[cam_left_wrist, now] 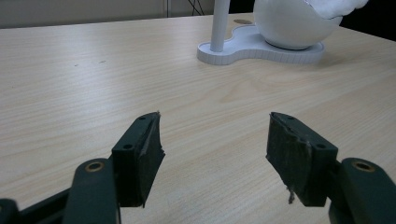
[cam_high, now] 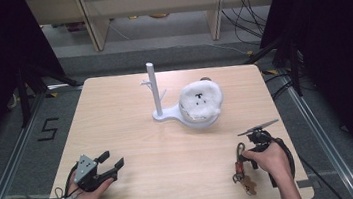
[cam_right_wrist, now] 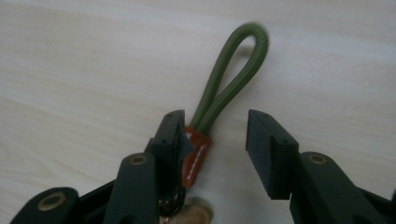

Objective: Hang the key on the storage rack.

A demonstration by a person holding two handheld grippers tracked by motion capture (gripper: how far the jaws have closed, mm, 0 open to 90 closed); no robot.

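From the high view, the left gripper (cam_high: 112, 161) sits at the lower left of the frame on the wooden table (cam_high: 127, 125), jaws spread with nothing between them, while the right gripper (cam_high: 244, 158) is down at the lower right over a keychain (cam_high: 242, 170) lying near the table's front edge. Up in the middle stands a white stand (cam_high: 155, 94), and just right of it a white plush (cam_high: 200, 99) rests in a bowl-shaped holder. In the left gripper view, the pads stand wide apart over bare wood, with the stand's base (cam_left_wrist: 243, 49) in the upper right. In the right gripper view, the keychain's green cord loop (cam_right_wrist: 236, 70) runs up the centre of the frame between the jaws; its red tab (cam_right_wrist: 195, 156) touches the left pad, the right pad stands clear, so the jaws are partly spread, not pinching.
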